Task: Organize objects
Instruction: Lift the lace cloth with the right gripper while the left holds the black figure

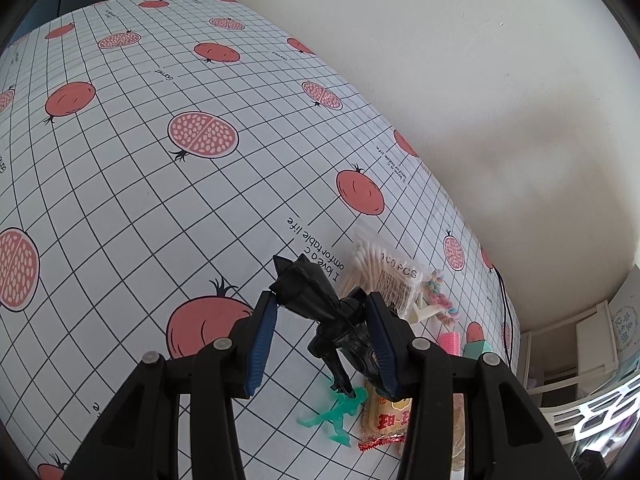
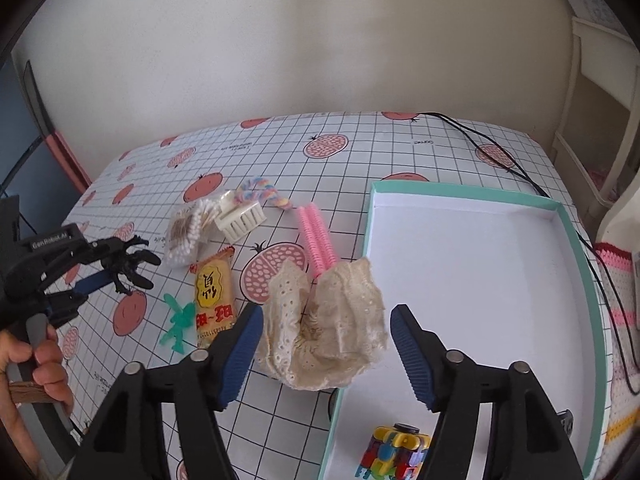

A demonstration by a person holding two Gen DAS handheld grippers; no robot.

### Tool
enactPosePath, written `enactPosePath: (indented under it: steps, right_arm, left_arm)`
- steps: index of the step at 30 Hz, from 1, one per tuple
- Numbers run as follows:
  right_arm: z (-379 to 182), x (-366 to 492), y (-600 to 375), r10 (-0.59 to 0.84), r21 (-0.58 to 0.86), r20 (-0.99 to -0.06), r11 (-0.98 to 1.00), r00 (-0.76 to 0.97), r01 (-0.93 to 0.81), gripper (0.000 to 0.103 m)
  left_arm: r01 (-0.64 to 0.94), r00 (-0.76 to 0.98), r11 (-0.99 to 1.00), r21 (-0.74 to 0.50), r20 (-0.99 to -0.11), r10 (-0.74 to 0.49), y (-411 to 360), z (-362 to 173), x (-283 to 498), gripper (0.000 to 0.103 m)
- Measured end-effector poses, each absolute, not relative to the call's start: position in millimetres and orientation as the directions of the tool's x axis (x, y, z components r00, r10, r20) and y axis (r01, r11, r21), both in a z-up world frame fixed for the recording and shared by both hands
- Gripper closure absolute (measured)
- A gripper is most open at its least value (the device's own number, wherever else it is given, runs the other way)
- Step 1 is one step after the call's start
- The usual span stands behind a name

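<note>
1. Left tongs [image 1: 322, 340] grasp a black toy figure [image 1: 320, 300] above the checked surface [image 1: 140, 184].
2. Right tongs [image 2: 326, 354] hang spread wide over a lace cloth [image 2: 324, 320] beside the teal box [image 2: 472, 280].

Black toy figure [image 1: 320, 308]: glossy, winged, limbs splayed; was held clear above green plastic figurine [image 1: 340, 412] on tablecloth.

Two toy figures [image 2: 128, 264], one snack packet [image 2: 213, 300], one box [image 2: 576, 240].
</note>
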State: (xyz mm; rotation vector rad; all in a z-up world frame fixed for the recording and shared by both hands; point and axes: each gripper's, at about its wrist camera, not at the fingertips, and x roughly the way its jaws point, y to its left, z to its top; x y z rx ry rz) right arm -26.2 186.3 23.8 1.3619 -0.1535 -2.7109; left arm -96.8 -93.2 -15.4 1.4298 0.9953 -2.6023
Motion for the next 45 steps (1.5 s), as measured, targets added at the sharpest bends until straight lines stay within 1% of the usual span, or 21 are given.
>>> enactPosePath:
  steps: [3, 8, 11, 13, 14, 15, 17, 21, 24, 29, 33, 39, 45]
  right_arm:
    - [18, -28, 176, -0.121, 0.098, -0.805, -0.993, -0.581, 0.071, 0.027]
    - [5, -33, 160, -0.050, -0.001, -0.832, -0.996, -0.552, 0.092, 0.027]
    - [-2, -38, 156, 0.013, -0.056, -0.848, -0.996, -0.530, 0.065, 0.027]
    - [-7, -41, 157, 0.036, -0.070, -0.859, -0.996, -0.510, 0.048, 0.029]
    - [-8, -43, 157, 0.039, -0.070, -0.862, -0.997, -0.505, 0.043, 0.038]
    - [-9, -44, 158, 0.040, -0.070, -0.866, -0.997, -0.499, 0.042, 0.053]
    - [-9, -45, 160, 0.045, -0.071, -0.867, -0.997, -0.496, 0.033, 0.067]
    - [-8, -44, 161, 0.058, -0.083, -0.866, -0.996, -0.497, 0.027, 0.078]
    - [-3, -44, 166, 0.049, -0.059, -0.859, -0.998, -0.509, 0.003, 0.083]
    - [6, -42, 169, 0.031, -0.033, -0.843, -0.999, -0.536, -0.004, 0.086]
    - [13, -41, 175, -0.006, 0.016, -0.829, -1.000, -0.560, -0.014, 0.087]
    - [41, -32, 191, -0.067, 0.117, -0.744, -0.993, -0.665, -0.031, 0.087]
    - [62, -24, 215, -0.060, 0.180, -0.671, -0.980, -0.739, -0.084, 0.087]
  left_arm:
    - [0.298, -0.580, -0.797, -0.525, -0.763, 0.286, -93, -16, -97, 0.056]
    - [0.309, -0.569, -0.788, -0.532, -0.767, 0.295, -94, -20, -97, 0.056]
    - [0.317, -0.565, -0.782, -0.537, -0.769, 0.299, -95, -22, -97, 0.056]
    - [0.320, -0.563, -0.780, -0.538, -0.770, 0.300, -96, -23, -98, 0.056]
    - [0.322, -0.562, -0.779, -0.539, -0.770, 0.301, -96, -23, -98, 0.056]
    - [0.323, -0.561, -0.778, -0.539, -0.771, 0.301, -96, -23, -98, 0.056]
    - [0.325, -0.559, -0.776, -0.540, -0.772, 0.303, -96, -24, -98, 0.056]
    - [0.328, -0.555, -0.775, -0.540, -0.774, 0.305, -96, -25, -98, 0.056]
    - [0.328, -0.553, -0.778, -0.537, -0.776, 0.303, -95, -25, -98, 0.056]
    - [0.331, -0.550, -0.779, -0.533, -0.780, 0.299, -95, -26, -99, 0.056]
    - [0.329, -0.551, -0.781, -0.531, -0.780, 0.298, -94, -26, -99, 0.056]
    - [0.319, -0.557, -0.786, -0.529, -0.776, 0.296, -92, -23, -99, 0.056]
    - [0.269, -0.601, -0.815, -0.513, -0.750, 0.274, -84, -7, -96, 0.056]
